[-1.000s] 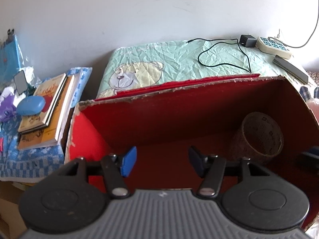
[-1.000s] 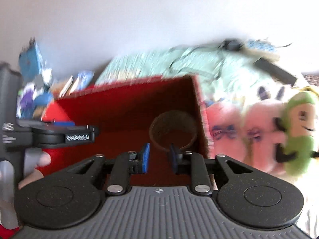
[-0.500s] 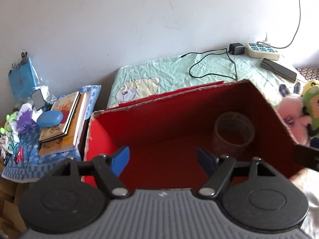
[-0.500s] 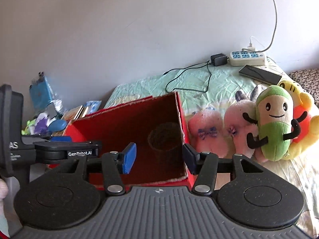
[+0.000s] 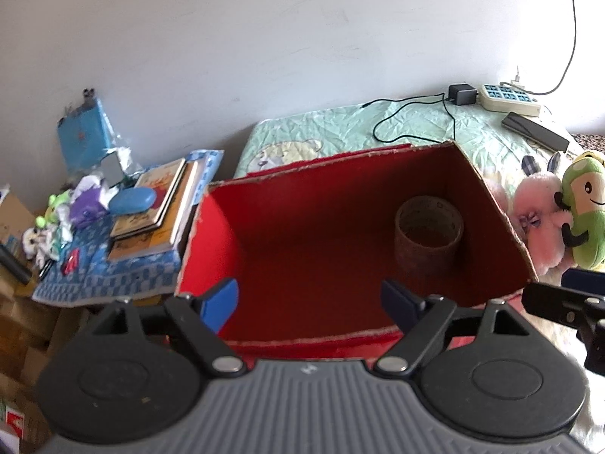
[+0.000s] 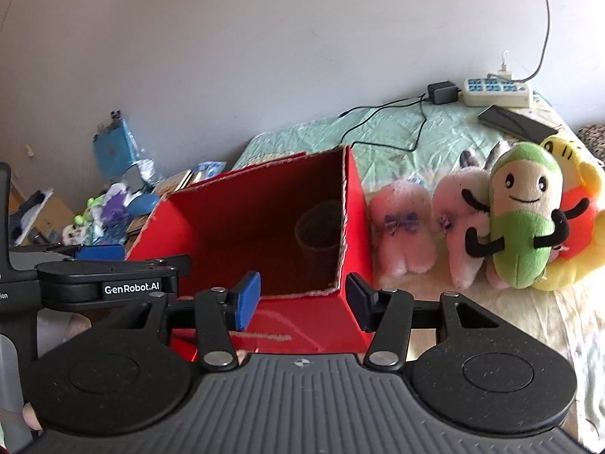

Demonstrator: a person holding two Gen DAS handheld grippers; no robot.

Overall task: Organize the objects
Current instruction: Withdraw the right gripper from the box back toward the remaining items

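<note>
A red cardboard box (image 5: pixel 211 234) (image 6: pixel 355 227) stands open on the bed, with a brown tape roll (image 5: pixel 429 227) (image 6: pixel 319 227) upright in its right part. To the right of the box stand plush toys: two pink ones (image 6: pixel 401 227), a green bean figure (image 6: pixel 523 219) (image 5: pixel 586 208) and a yellow-orange one (image 6: pixel 578 227). My left gripper (image 5: pixel 310 302) hangs open over the box's near edge, nothing between its fingers. My right gripper (image 6: pixel 302 299) is open just before the box's near right corner, empty. The left gripper's body (image 6: pixel 106 287) shows at the left of the right wrist view.
A side table (image 5: pixel 106 276) left of the box holds stacked books (image 5: pixel 159 212), a blue case (image 5: pixel 132 200) and small clutter. At the back of the bed lie a power strip (image 6: pixel 497 92), a charger with black cable (image 6: pixel 440 92) and a dark flat device (image 6: pixel 516 123).
Both grippers have drawn back and up from the box, so more of the room shows. The right gripper has opened wider from near shut. The tape roll stays in the box.
</note>
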